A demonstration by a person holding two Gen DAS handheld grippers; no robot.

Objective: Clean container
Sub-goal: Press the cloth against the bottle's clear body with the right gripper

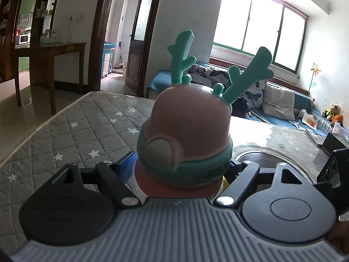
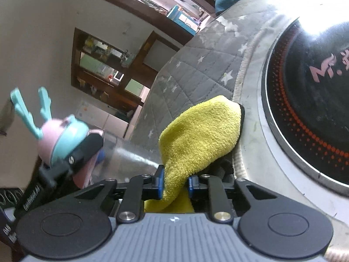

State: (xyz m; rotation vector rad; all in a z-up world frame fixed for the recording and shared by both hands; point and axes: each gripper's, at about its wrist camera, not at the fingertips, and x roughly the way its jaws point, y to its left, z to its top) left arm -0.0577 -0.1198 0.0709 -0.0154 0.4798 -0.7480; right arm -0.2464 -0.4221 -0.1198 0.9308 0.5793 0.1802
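The container (image 1: 187, 131) has a pink domed lid with a teal band and teal antlers. It fills the middle of the left wrist view, upright, and my left gripper (image 1: 183, 172) is shut on it just under the band. The right wrist view shows the same container (image 2: 56, 135) at the left with a black finger (image 2: 87, 148) across it. My right gripper (image 2: 175, 184) is shut on a yellow cloth (image 2: 202, 131). The cloth bunches forward from the blue pads over the grey quilt.
A grey star-patterned quilt (image 1: 87, 126) covers the table. A round black cooktop (image 2: 305, 87) with red dots sits in a metal ring to the right of the cloth. Behind are a sofa with pillows (image 1: 277, 100), a wooden desk (image 1: 54, 48) and an open door (image 1: 139, 32).
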